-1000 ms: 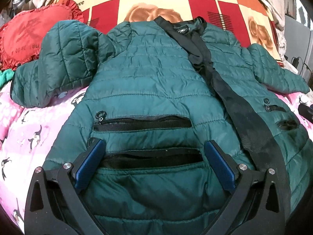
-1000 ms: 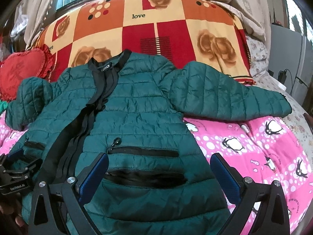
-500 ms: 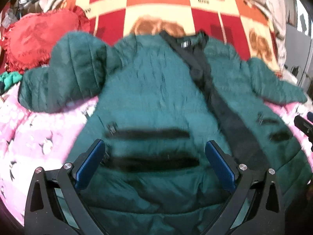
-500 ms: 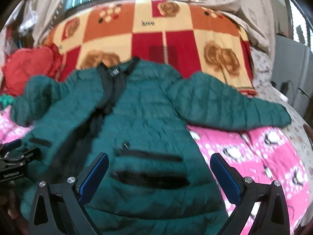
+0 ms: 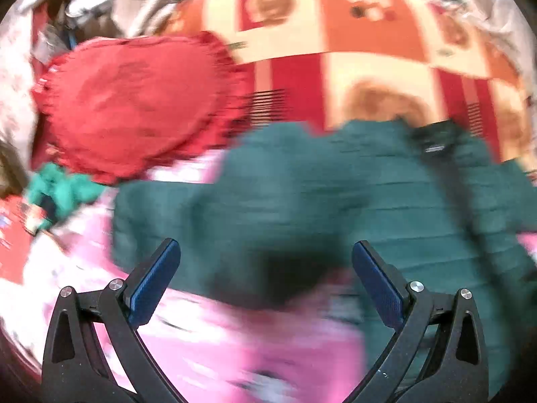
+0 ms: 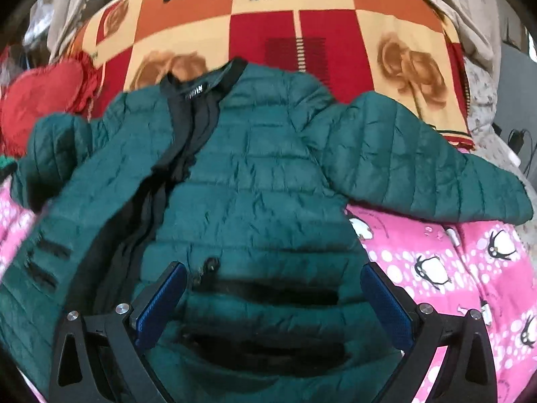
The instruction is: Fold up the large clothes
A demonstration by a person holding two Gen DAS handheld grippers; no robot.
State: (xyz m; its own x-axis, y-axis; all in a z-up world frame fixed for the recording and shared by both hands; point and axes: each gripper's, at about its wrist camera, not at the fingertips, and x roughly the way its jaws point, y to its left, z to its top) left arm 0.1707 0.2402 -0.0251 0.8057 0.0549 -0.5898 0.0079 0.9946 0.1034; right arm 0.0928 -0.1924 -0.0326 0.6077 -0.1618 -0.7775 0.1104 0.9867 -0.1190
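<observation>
Lying face-up on the bed (image 6: 470,268), green jacket (image 6: 255,181) unfolded; both grippers, left (image 5: 265,278) and right (image 6: 273,302), jaws released, empty; best pinch sleeve cuff (image 6: 496,201) first, fold across chest.

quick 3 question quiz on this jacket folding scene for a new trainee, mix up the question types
1. True or false: the right gripper is shut on the green jacket.
2. Multiple choice: in the right wrist view, the jacket's outstretched sleeve lies partly on
A) a bare wooden floor
B) the pink penguin sheet
C) a metal tray
3. Fill in: in the left wrist view, the round frilled cushion beyond the left gripper is ____ in colour.

Key
1. False: its jaws stand wide open, over the pocket area.
2. B
3. red
</observation>
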